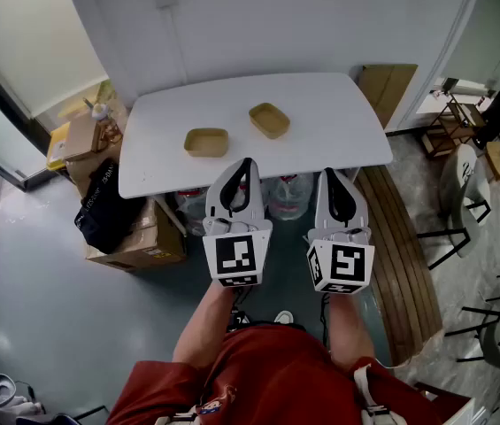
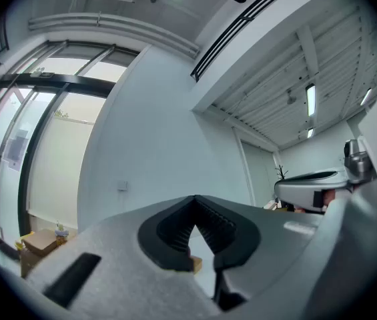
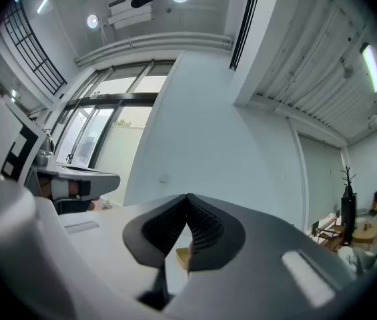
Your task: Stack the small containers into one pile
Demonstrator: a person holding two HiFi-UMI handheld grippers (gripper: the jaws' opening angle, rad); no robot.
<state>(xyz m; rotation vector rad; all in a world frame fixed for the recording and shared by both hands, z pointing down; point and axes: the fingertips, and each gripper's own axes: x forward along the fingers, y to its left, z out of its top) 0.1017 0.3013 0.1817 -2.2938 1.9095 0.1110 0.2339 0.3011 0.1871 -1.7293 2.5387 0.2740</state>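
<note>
Left container [image 1: 206, 142] and right container [image 1: 269, 119] sit apart on the white table [image 1: 338, 122], unstacked. Left gripper [image 1: 246, 163] and right gripper [image 1: 330, 173] hover at the near edge, jaws closed, empty. Stacking not started; next, open jaws and reach a container.

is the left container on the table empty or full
Empty: the left container sits upright on the table, its inside showing only bare brown bottom.

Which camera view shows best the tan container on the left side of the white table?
The head view: the left container lies whole and unobstructed on the table. Each gripper view shows only a tan sliver past its shut jaws; which container cannot be told.
</note>
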